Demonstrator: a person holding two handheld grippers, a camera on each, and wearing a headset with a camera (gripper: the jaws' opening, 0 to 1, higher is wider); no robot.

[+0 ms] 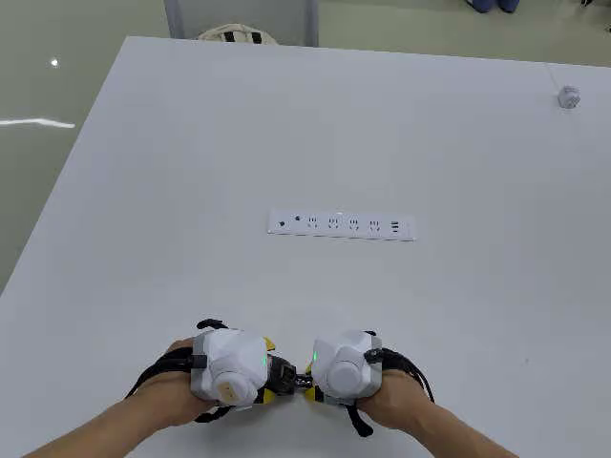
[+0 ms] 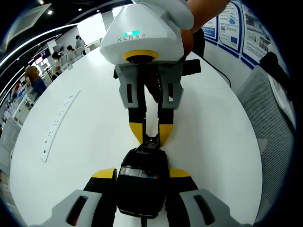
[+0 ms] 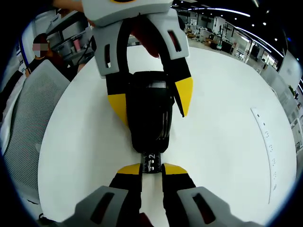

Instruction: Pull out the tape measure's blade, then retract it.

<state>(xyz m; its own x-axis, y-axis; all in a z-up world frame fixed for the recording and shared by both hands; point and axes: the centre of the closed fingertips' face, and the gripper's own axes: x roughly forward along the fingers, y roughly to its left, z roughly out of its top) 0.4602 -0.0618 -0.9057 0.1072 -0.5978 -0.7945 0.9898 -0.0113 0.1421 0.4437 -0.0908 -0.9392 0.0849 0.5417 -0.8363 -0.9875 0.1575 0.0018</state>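
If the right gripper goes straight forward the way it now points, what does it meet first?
The right gripper, pinching the blade, would first meet the tape measure case, close ahead, held by the left gripper.

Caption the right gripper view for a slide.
Right gripper pinches the blade tip while the left gripper clamps the black tape measure case.

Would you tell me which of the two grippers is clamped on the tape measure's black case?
The left gripper: its jaws straddle the case, while the right gripper pinches the blade.
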